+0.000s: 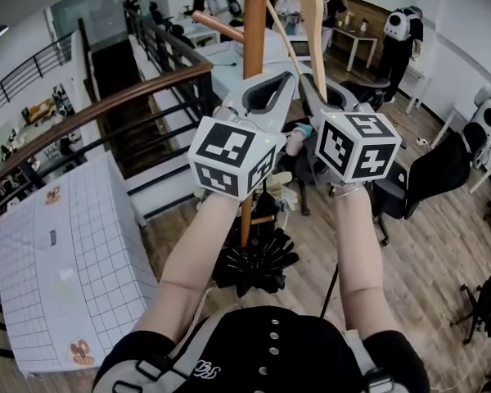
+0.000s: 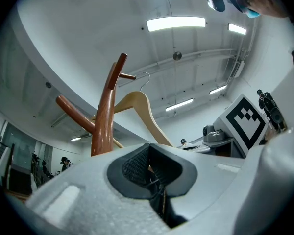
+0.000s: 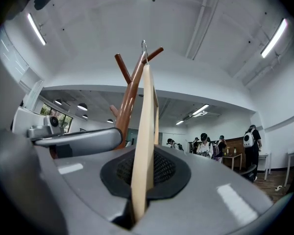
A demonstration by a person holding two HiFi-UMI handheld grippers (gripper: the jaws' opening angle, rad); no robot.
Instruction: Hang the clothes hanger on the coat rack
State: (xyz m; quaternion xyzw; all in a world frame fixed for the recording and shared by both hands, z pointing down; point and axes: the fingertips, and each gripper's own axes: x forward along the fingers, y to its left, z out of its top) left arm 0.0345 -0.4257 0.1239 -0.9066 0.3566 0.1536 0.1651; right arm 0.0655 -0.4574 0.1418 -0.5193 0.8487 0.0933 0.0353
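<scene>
- The right tongs [image 3: 146,155] pinch the lower edge of the clothes hanger [image 3: 147,106]. Its pale wooden body, seen edge-on, rises from their seam toward 12 o'clock.
- The left tongs [image 2: 151,155] are pressed together with a sliver of the same pale wood in their seam. One hanger arm climbs from them toward 11 o'clock.
- The coat rack [image 3: 128,106] shows its red-brown trunk at 11 o'clock of the right tongs, just behind the hanger.
- The metal hook [image 3: 144,45] tops the hanger, close beside a short upper peg [image 3: 155,52]. Whether it rests there cannot be told.
- In the head view the left tongs lie at 9 o'clock of the right.
</scene>
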